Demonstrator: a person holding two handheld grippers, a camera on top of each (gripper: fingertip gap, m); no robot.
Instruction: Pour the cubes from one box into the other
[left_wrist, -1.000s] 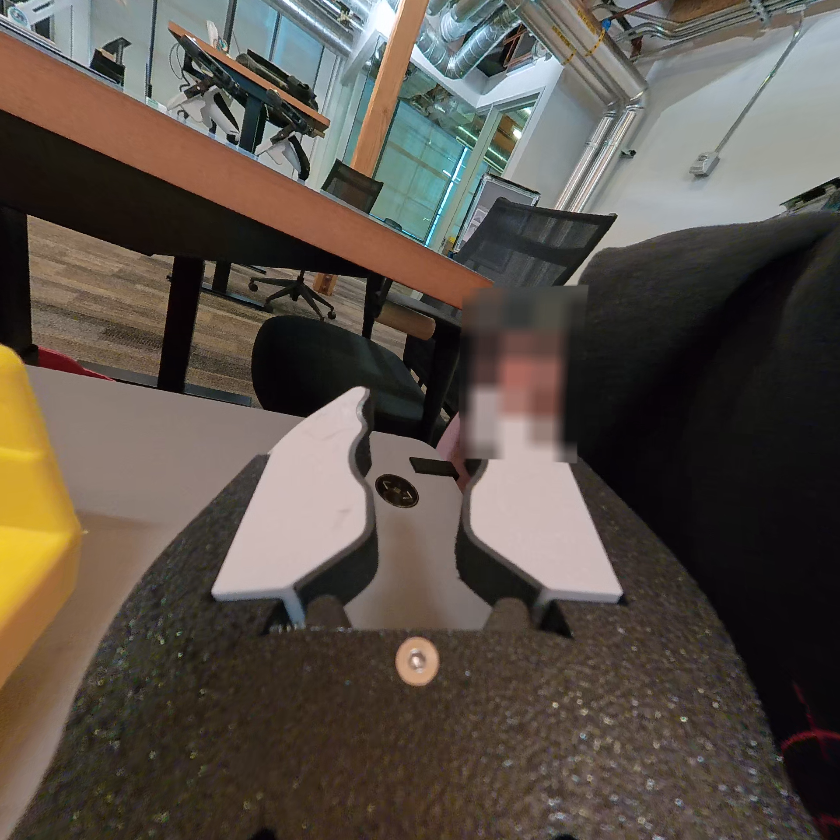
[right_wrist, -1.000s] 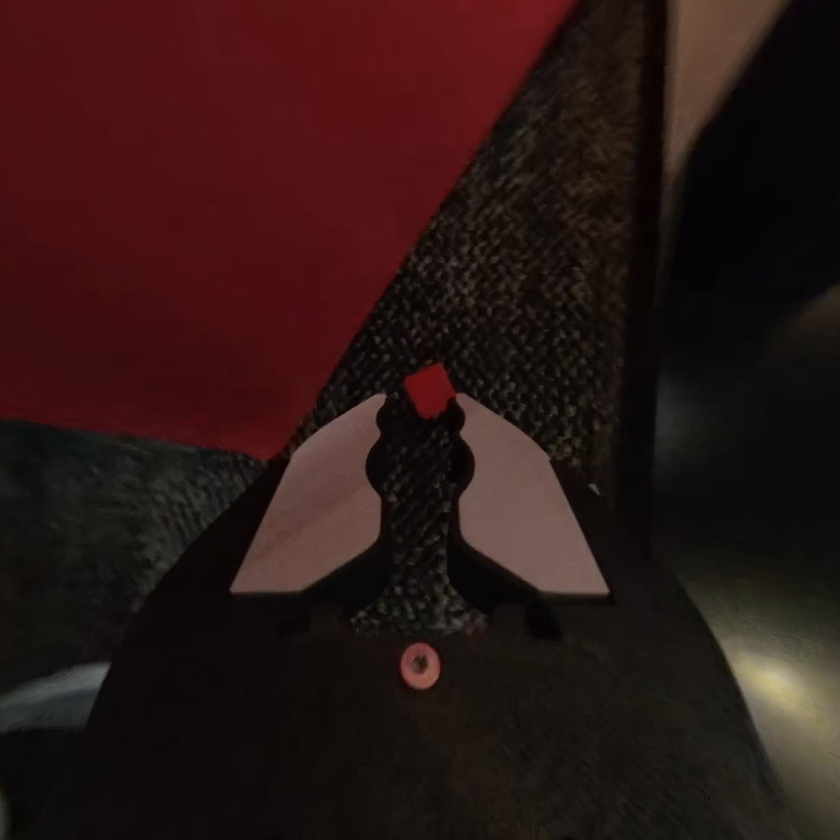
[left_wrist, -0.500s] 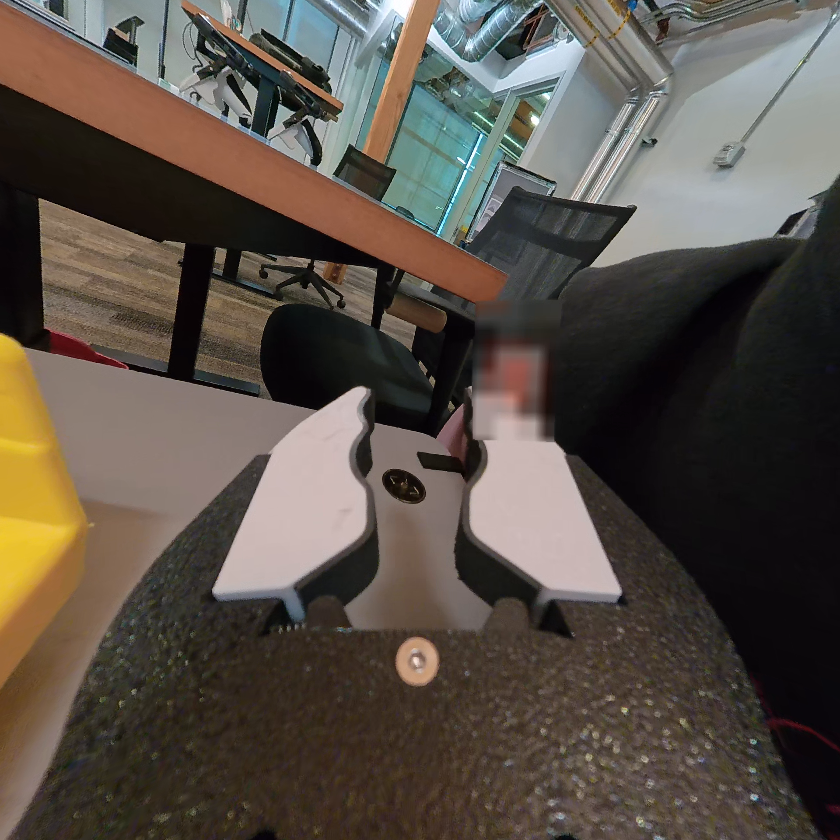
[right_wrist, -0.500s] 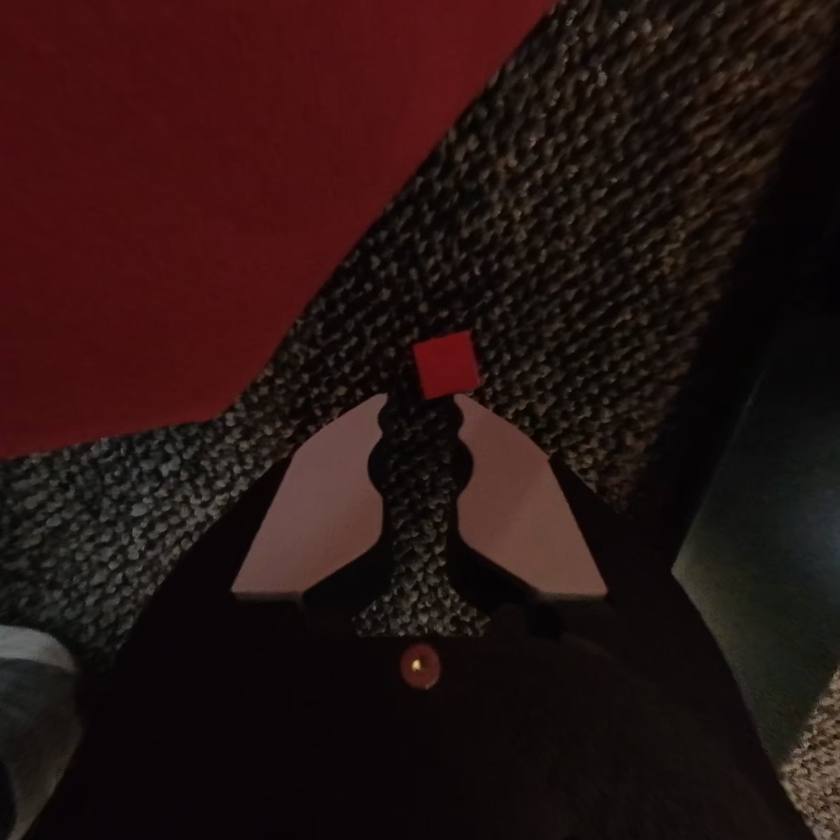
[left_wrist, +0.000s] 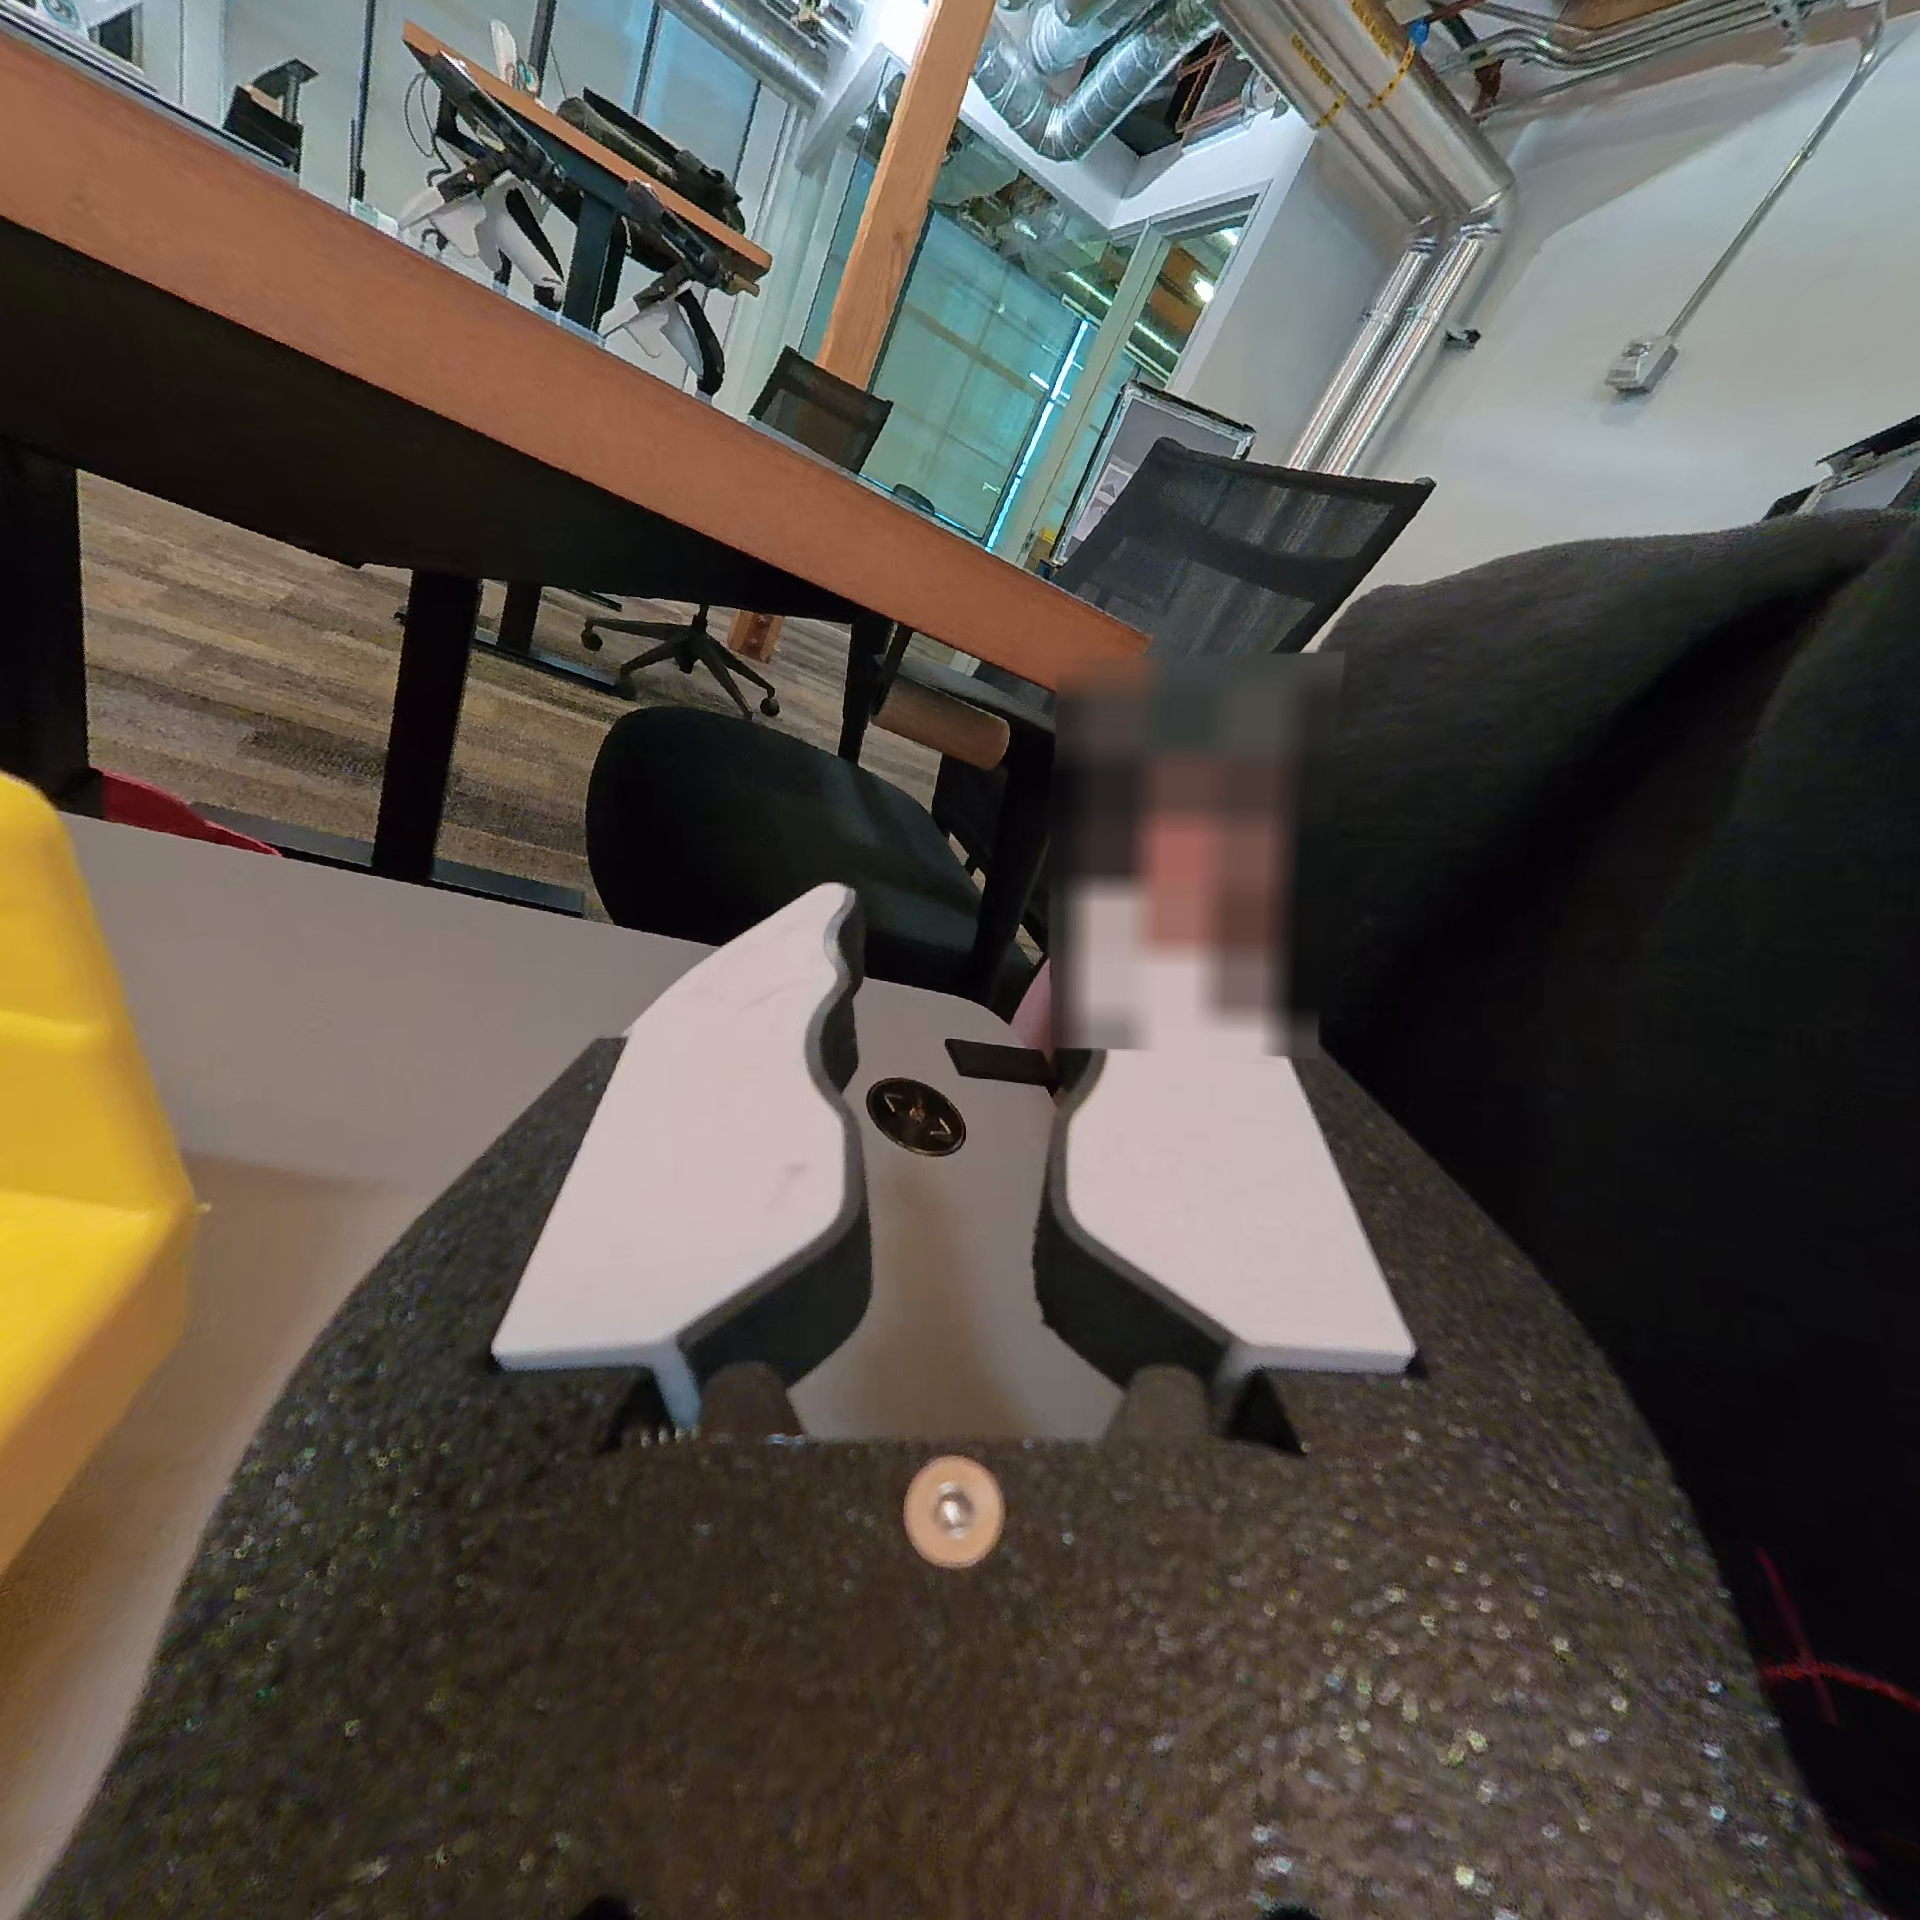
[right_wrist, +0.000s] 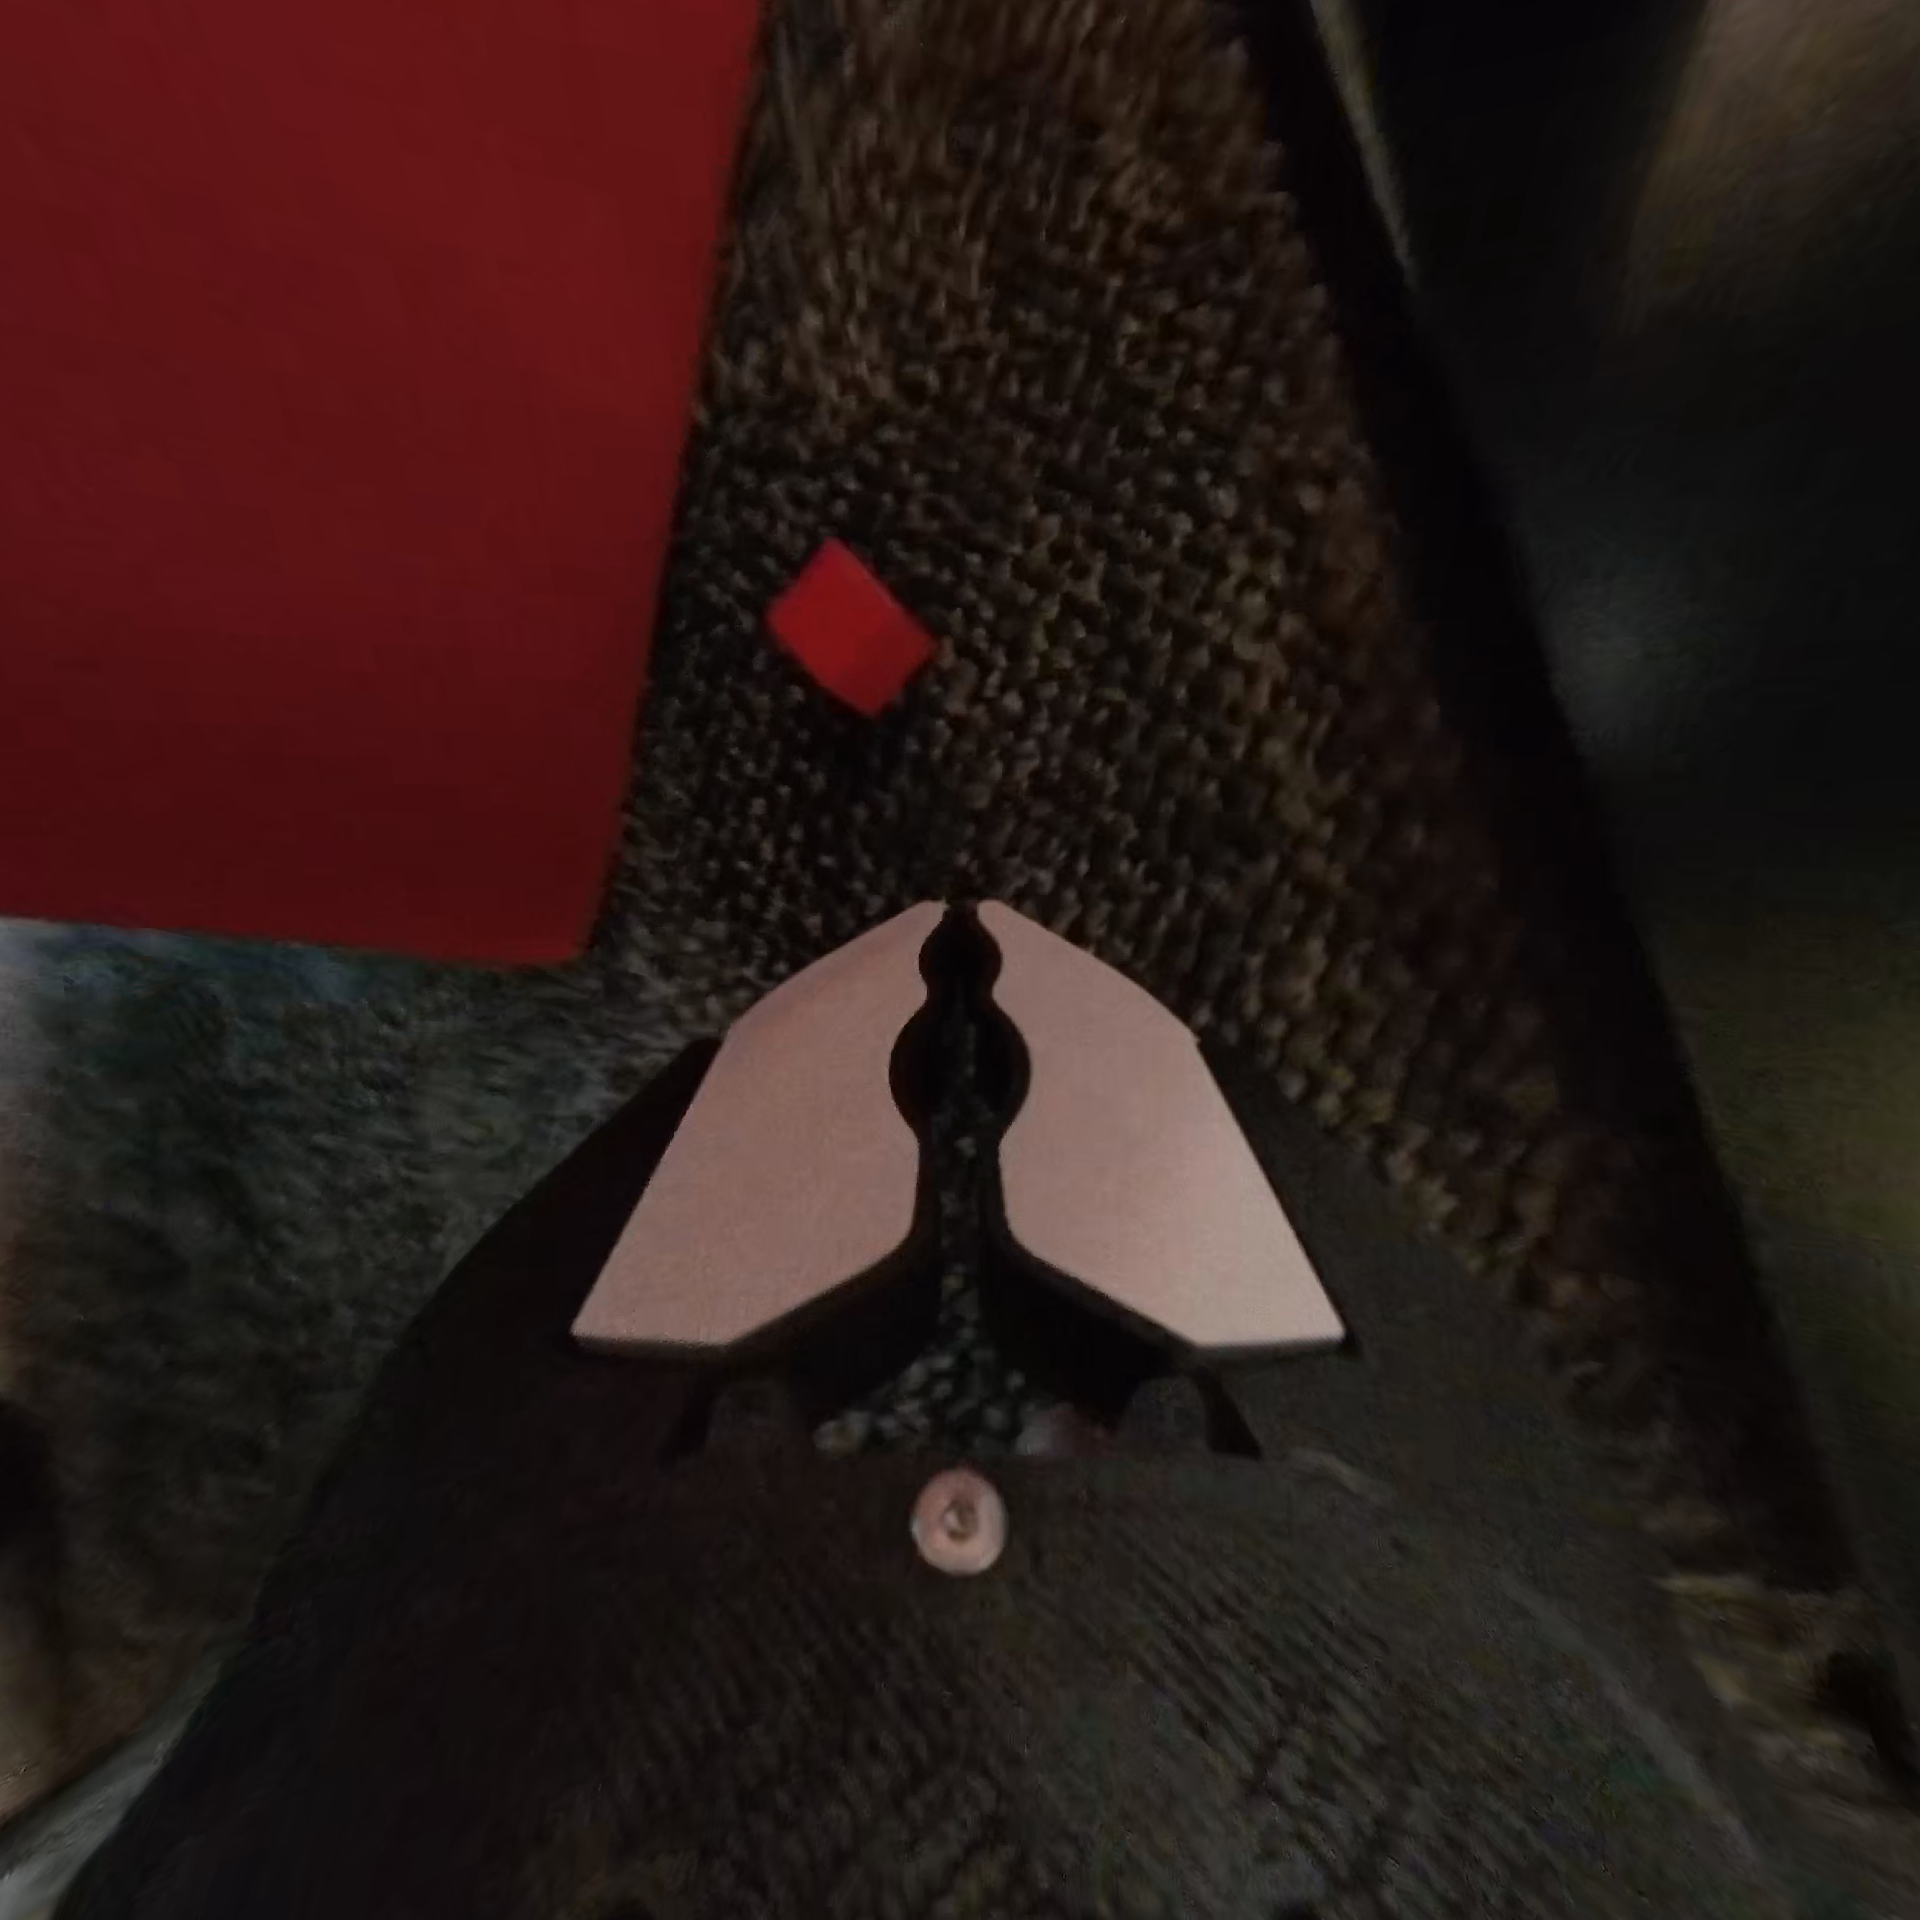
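In the left wrist view my left gripper (left_wrist: 951, 997) lies low over the pale table (left_wrist: 343, 997), open and empty. The corner of a yellow box (left_wrist: 73, 1122) sits at the left edge, apart from the gripper. The right wrist view is dark and looks down at speckled carpet (right_wrist: 1091, 582). A small red cube (right_wrist: 850, 629) lies on the carpet, ahead and a little left of my right gripper (right_wrist: 961, 906). The gripper's tips meet with nothing between them. A large flat red surface (right_wrist: 343, 447) fills the upper left; I cannot tell what it is.
A person's dark sleeve (left_wrist: 1621, 935) fills the right of the left wrist view. A wooden desk (left_wrist: 520, 343) and a black office chair (left_wrist: 769, 821) stand beyond the table's far edge. In the right wrist view a dark upright edge (right_wrist: 1475, 520) borders the carpet on the right.
My right gripper has closed from partly open and drawn back. The red cube, earlier at its tips, now lies farther ahead and to the left. The left gripper has barely shifted.
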